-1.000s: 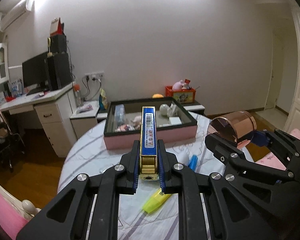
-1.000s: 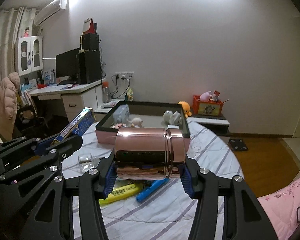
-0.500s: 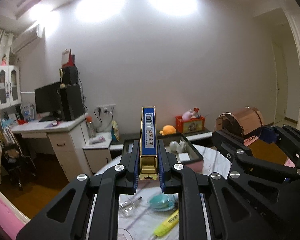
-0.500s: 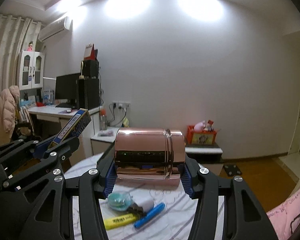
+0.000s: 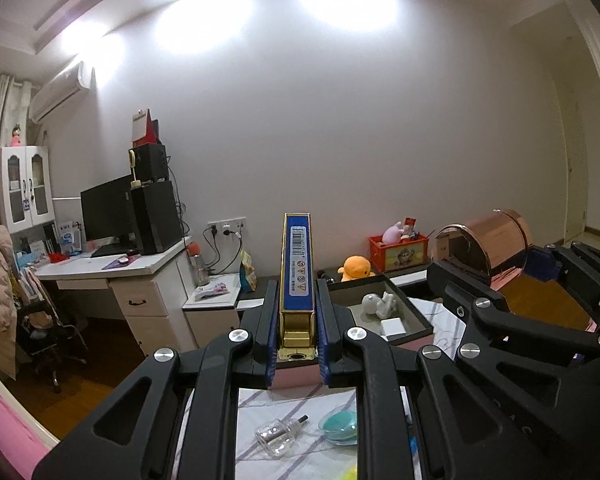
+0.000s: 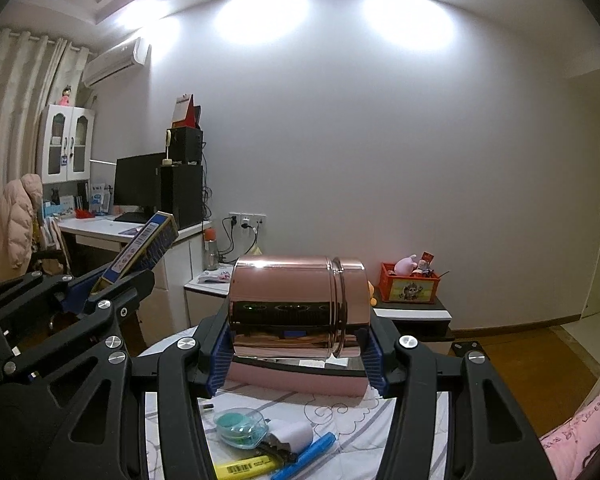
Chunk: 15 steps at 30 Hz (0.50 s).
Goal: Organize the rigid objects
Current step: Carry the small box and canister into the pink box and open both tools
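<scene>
My left gripper [image 5: 297, 322] is shut on a long blue and gold box [image 5: 297, 264], held lengthwise and pointing away over the table. My right gripper [image 6: 298, 344] is shut on a shiny copper tin [image 6: 298, 306], gripped by its two ends and lying sideways. Both are lifted above the pink storage box [image 5: 414, 322] with the dark rim, which holds a white figurine [image 5: 378, 305] and a white cube. The left view shows the copper tin [image 5: 482, 246] at right; the right view shows the blue and gold box [image 6: 146, 250] at left.
On the striped tablecloth [image 6: 340, 416] below lie a clear small bottle [image 5: 280, 436], a teal round case [image 6: 236, 426], a yellow highlighter [image 6: 246, 468] and a blue pen [image 6: 304, 458]. A white desk [image 5: 112, 268] with a monitor stands left; a red toy crate [image 6: 410, 288] sits behind.
Both grippers have risen with their loads and tipped upward, so the table and the pink box sank lower in both views. The grips on the box and the tin are unchanged.
</scene>
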### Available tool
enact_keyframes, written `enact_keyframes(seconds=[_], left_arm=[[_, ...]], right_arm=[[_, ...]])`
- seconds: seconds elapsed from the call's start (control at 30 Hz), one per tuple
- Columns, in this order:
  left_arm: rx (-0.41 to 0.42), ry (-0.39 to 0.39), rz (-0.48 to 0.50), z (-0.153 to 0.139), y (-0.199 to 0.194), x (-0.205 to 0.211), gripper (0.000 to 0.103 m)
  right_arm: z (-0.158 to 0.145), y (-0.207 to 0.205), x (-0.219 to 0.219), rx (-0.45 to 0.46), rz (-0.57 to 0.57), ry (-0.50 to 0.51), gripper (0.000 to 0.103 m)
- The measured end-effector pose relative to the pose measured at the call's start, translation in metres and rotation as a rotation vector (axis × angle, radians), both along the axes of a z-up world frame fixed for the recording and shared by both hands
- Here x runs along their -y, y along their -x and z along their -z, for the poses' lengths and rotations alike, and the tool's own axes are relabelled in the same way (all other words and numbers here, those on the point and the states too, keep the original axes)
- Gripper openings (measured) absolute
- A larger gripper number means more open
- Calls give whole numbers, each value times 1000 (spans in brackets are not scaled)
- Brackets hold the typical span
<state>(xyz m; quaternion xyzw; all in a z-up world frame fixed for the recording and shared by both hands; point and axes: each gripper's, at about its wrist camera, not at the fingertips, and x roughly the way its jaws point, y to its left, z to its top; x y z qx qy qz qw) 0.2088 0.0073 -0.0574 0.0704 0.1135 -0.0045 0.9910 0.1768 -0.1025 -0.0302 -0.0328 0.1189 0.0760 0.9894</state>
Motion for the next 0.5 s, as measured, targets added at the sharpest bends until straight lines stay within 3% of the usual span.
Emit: enact_keyframes(seconds=[0.2, 0.5], left_arm=[[-59, -11, 11, 8, -53, 7, 15], [-272, -18, 58, 58, -176, 9, 15]], right_arm=[[7, -42, -2, -38, 9, 31, 55], [49, -144, 6, -207, 20, 89, 55]])
